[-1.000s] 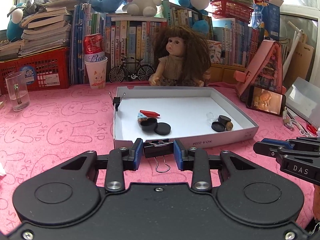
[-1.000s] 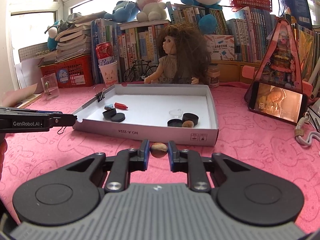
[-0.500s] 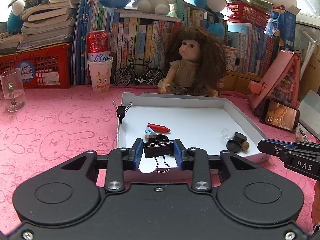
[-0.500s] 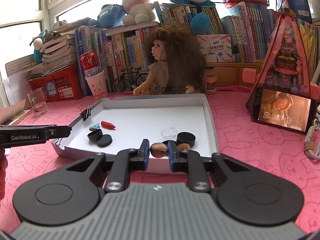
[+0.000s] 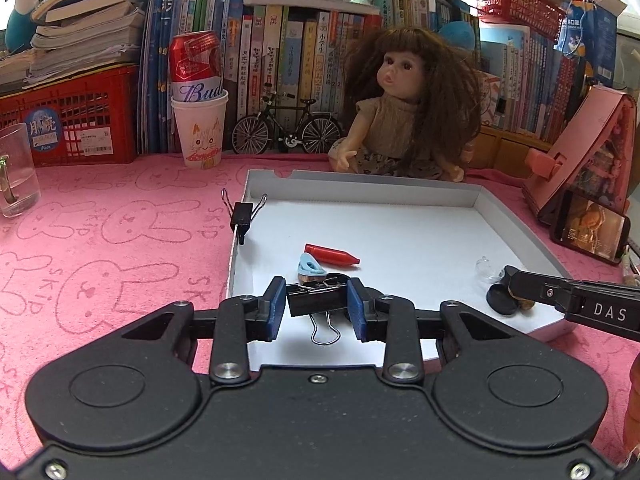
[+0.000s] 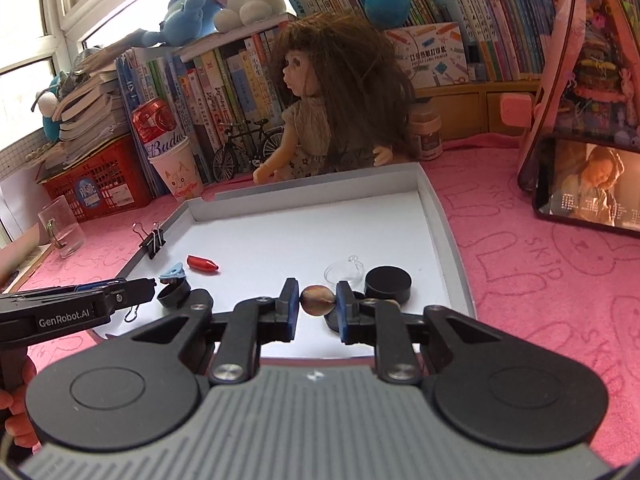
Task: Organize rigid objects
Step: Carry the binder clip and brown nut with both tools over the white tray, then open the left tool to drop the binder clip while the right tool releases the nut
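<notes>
A shallow white tray (image 5: 360, 186) (image 6: 444, 216) lies on the pink cloth. My left gripper (image 5: 317, 305) is shut on a black binder clip (image 5: 318, 300) and holds it over the tray's near left part. My right gripper (image 6: 317, 300) is shut on a brown marbled bead (image 6: 317, 300) over the tray's near right part. In the tray lie a red crayon (image 5: 331, 254) (image 6: 202, 263), a light blue clip (image 5: 310, 265) (image 6: 173, 271), black round caps (image 6: 387, 282) (image 5: 501, 299) and a small clear dish (image 6: 343, 271). Another binder clip (image 5: 242, 216) (image 6: 152, 240) grips the tray's left wall.
A doll (image 5: 404, 108) sits behind the tray, with a toy bicycle (image 5: 286, 128), a paper cup holding a red can (image 5: 198, 120), a red basket (image 5: 68, 120) and books at the back. A glass (image 5: 16, 176) stands far left. A phone (image 6: 592, 186) leans at the right.
Both grippers have risen from the near side of the tray and moved forward over it, each keeping hold of its object.
</notes>
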